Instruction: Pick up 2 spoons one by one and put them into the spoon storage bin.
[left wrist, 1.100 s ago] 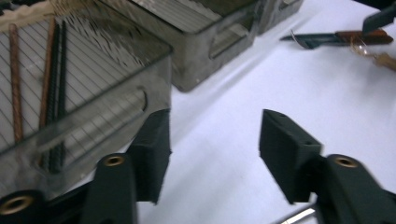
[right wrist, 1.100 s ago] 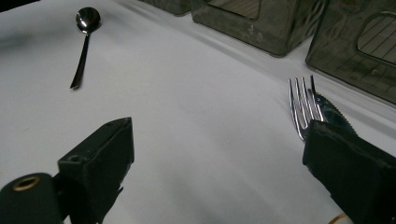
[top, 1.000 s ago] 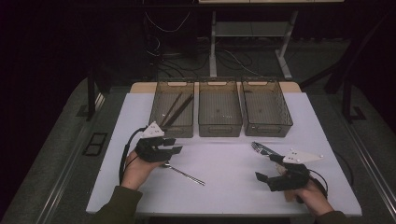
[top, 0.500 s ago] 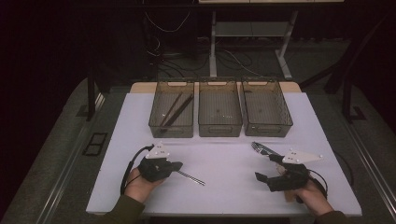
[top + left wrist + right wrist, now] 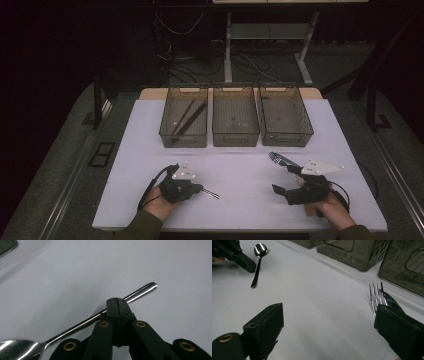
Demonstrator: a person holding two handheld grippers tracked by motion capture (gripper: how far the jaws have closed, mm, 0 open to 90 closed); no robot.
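Note:
A steel spoon (image 5: 82, 322) lies flat on the white table (image 5: 250, 175), its bowl toward me. My left gripper (image 5: 117, 300) is shut, jaws pressed together, with its tips over the spoon's handle (image 5: 212, 193); the handle crosses under the tips and nothing shows between them. The right gripper view has that spoon (image 5: 258, 260) beside the left gripper (image 5: 249, 266). My right gripper (image 5: 329, 315) stands wide open and holds nothing. A fork (image 5: 373, 297) and a serrated knife (image 5: 390, 300) lie just beyond its right jaw.
Three smoky plastic bins stand in a row at the table's back. The left bin (image 5: 184, 142) holds dark chopsticks (image 5: 187, 117); the middle bin (image 5: 235, 142) and right bin (image 5: 286, 142) look nearly bare. White tabletop lies between the two hands.
My left hand has come down and toward the near edge onto the spoon's handle, and its jaws have closed. The right hand has stayed put.

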